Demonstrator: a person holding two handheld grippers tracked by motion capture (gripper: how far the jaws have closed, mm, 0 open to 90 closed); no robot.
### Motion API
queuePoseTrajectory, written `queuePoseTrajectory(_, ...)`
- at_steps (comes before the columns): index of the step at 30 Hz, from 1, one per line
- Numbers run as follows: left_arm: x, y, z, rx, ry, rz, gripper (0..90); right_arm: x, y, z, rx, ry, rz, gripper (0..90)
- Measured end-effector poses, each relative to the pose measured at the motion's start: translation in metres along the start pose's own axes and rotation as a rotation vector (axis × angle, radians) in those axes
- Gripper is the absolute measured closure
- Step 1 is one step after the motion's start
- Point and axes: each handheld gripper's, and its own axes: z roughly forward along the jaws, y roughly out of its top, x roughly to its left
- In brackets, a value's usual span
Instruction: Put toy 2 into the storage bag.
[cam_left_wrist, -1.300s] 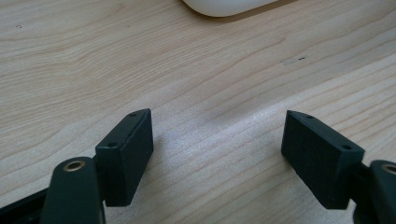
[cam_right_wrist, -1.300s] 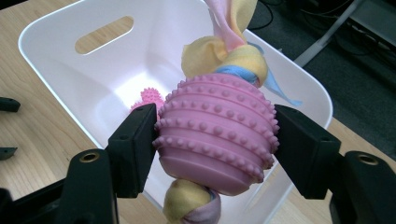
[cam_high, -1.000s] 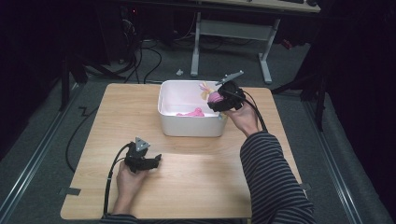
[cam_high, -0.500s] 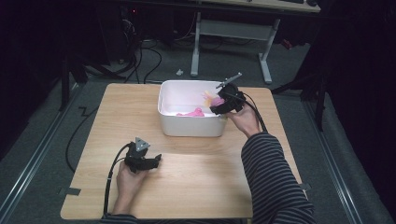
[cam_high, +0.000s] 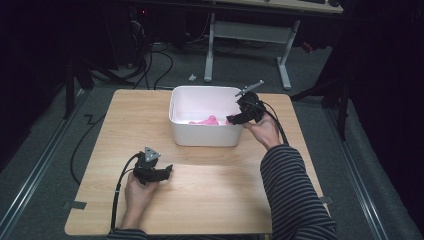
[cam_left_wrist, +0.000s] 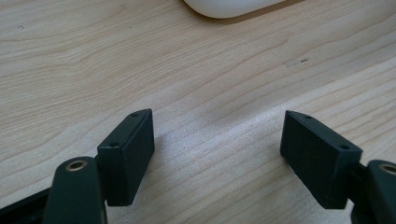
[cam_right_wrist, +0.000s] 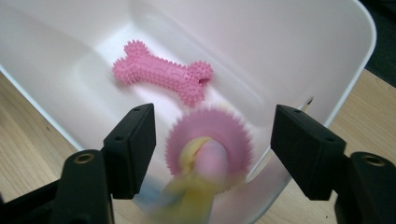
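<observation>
Now: right tongs (cam_right_wrist: 212, 140) wide open above bin (cam_high: 200, 135) | bone toy (cam_right_wrist: 163, 74) lengthwise | left tongs (cam_left_wrist: 217, 154) wide open, empty

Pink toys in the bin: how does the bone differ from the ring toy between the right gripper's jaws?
The bone toy is sharp and lies flat on the floor of the white bin; the ring toy is motion-blurred, between the open jaws of the right gripper. The bone toy is all pink; the ring toy carries yellow cloth through its middle. Both are pink and spiky.
</observation>
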Motion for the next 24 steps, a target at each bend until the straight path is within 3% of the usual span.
queuePoseTrajectory(11,0.0,0.0,0.0,0.001,0.0,0.001,26.4,-0.006,-0.008,-0.024,-0.104,0.005,0.027,29.4)
queuePoseTrajectory(24,0.0,0.0,0.0,0.001,0.0,0.001,26.4,-0.005,-0.033,-0.058,-0.22,0.002,0.061,32.3)
